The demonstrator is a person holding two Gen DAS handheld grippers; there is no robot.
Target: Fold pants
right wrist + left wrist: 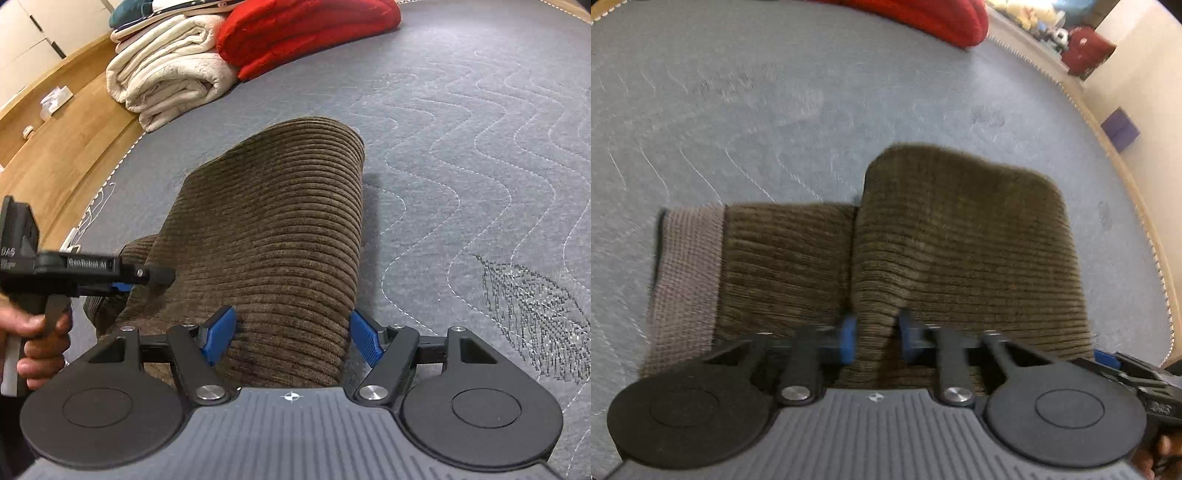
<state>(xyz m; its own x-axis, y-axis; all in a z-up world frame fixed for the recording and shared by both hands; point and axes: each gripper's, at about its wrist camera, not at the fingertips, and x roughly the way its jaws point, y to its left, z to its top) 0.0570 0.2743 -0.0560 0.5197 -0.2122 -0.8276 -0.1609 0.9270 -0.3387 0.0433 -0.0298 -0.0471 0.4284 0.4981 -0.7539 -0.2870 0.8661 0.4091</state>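
Observation:
Brown corduroy pants (960, 229) lie folded on a grey quilted mattress (738, 110), with a grey lining band (687, 266) showing at their left end. My left gripper (877, 338) is shut on a raised ridge of the corduroy at the near edge, which is pinched between its blue pads. In the right wrist view the pants (280, 221) form a rounded fold running away from me. My right gripper (291, 338) stands open, its jaws wide on either side of the near end of that fold. A hand (40, 332) holds the left gripper at the left.
A folded white blanket (170, 74) and a red blanket (295, 33) sit at the far edge of the mattress. A wooden surround (55, 147) runs along the left. A purple box (1120, 128) lies on the floor beyond the mattress edge.

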